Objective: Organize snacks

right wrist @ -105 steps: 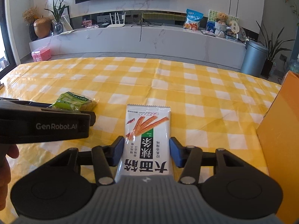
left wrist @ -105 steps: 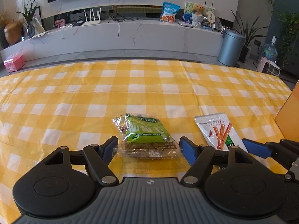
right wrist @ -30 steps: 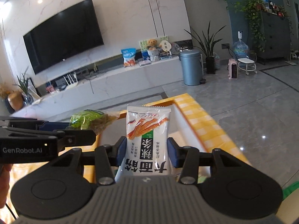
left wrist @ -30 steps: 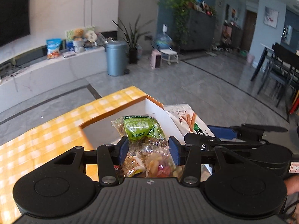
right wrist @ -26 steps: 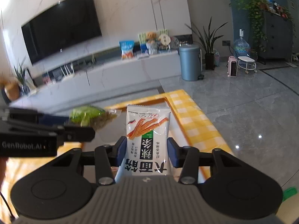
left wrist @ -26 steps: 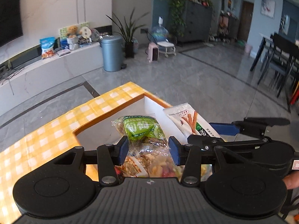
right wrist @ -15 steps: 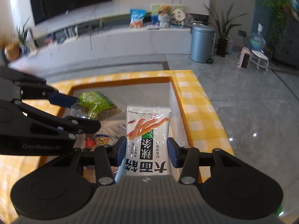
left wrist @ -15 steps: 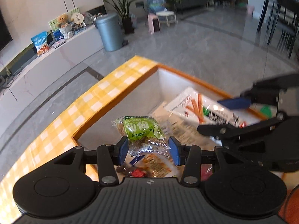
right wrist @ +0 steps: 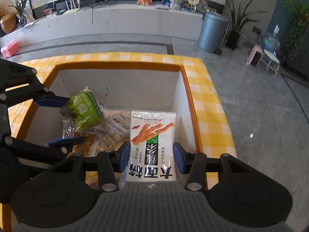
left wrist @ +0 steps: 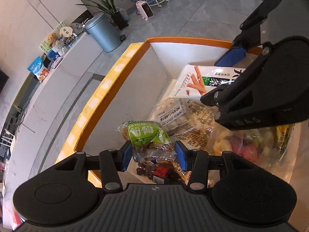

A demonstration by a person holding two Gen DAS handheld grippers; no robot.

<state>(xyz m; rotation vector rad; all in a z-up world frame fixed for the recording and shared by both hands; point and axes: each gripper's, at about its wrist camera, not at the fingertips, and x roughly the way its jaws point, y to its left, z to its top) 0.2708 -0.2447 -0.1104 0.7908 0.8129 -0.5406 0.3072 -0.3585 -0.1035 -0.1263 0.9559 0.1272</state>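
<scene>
Green-labelled clear plastic snack bag (left wrist: pixel 147 136): glossy, crinkled film. White spicy-stick packet (right wrist: pixel 152 143): smooth glossy plastic. Orange-rimmed white cardboard box (right wrist: pixel 119 86): matt walls. Yellow checked tablecloth (right wrist: pixel 210 104): matt. Black plastic gripper bodies matt, ribbed; blue finger pads (left wrist: pixel 180 155) matt. Grey floor tiles (right wrist: pixel 260 100) polished, reflective.

A green-labelled packet (left wrist: pixel 147 133) at seven o'clock and a white stick-snack packet (right wrist: pixel 152 145) at two are held above the orange-rimmed box (right wrist: pixel 190 96).
</scene>
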